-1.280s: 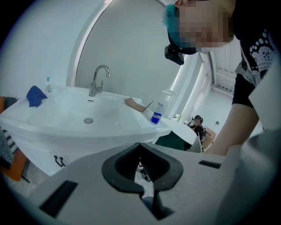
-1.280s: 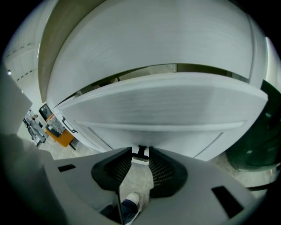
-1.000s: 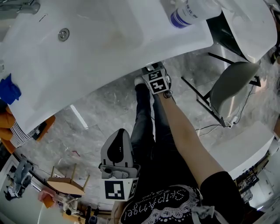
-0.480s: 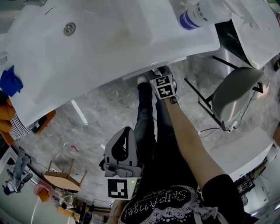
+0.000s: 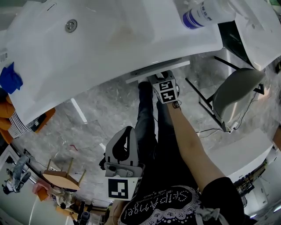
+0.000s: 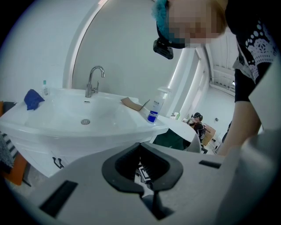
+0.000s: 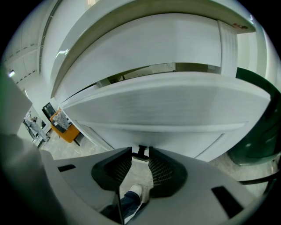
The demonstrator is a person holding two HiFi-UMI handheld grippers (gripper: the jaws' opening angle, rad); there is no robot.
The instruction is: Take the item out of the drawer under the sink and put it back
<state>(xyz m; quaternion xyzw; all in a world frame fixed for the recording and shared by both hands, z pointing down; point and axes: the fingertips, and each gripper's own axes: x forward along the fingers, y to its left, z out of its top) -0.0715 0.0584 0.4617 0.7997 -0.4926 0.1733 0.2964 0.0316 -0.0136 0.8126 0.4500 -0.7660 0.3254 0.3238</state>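
The right tongs (image 7: pixel 140 154) are clamped on the small dark knob (image 7: pixel 141 149) of the drawer (image 7: pixel 167 105), which is only slightly open under the sink (image 5: pixel 109 39). The left tongs (image 6: pixel 140 145) are held together, empty. The item is unseen, presumably inside. The pull is best kept straight and level.

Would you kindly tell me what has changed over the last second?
The right tongs, shut on the handle, have drawn the drawer out from under the sink, towards the person. The left tongs stay shut, empty and held low; the bottle is unchanged.
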